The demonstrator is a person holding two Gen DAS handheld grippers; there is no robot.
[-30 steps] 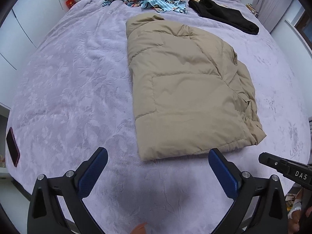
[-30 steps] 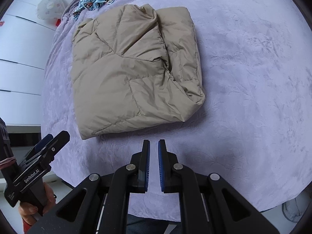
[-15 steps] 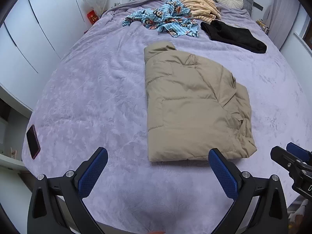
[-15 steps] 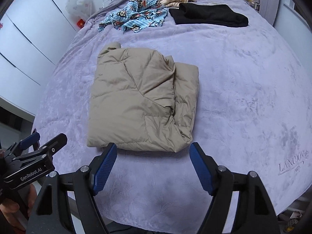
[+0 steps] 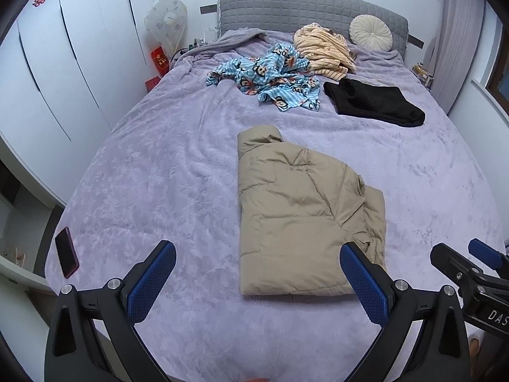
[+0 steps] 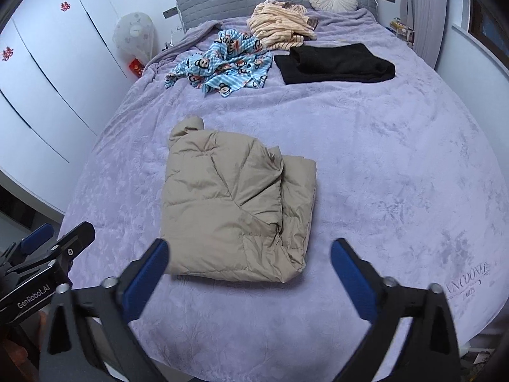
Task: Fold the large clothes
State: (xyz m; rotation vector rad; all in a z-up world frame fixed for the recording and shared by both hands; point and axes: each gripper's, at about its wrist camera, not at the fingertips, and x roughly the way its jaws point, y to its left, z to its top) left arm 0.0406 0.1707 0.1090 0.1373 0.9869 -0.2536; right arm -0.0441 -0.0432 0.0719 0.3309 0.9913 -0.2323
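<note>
A beige puffer jacket (image 5: 302, 216) (image 6: 229, 210) lies folded into a rough rectangle on the purple bed (image 5: 159, 159), its collar end toward the headboard. My left gripper (image 5: 257, 248) hovers above the jacket's near edge, open, with nothing between its fingers. Above the same near edge, my right gripper (image 6: 249, 243) has its jaws opening wide and holds nothing. Each gripper shows at the edge of the other's view: the right gripper (image 5: 470, 261) and the left gripper (image 6: 63, 238). Neither touches the jacket.
Near the headboard lie a blue monkey-print garment (image 5: 270, 76), a cream striped garment (image 5: 321, 51) and a black garment (image 5: 375, 102). A round cushion (image 5: 370, 33) leans on the headboard. A dark phone (image 5: 66, 251) rests at the bed's left corner. White wardrobes (image 5: 63, 63) stand on the left.
Both grippers have risen and tilted up, so the whole bed now shows. The right gripper's jaws went from shut to wide open. The jacket has not moved.
</note>
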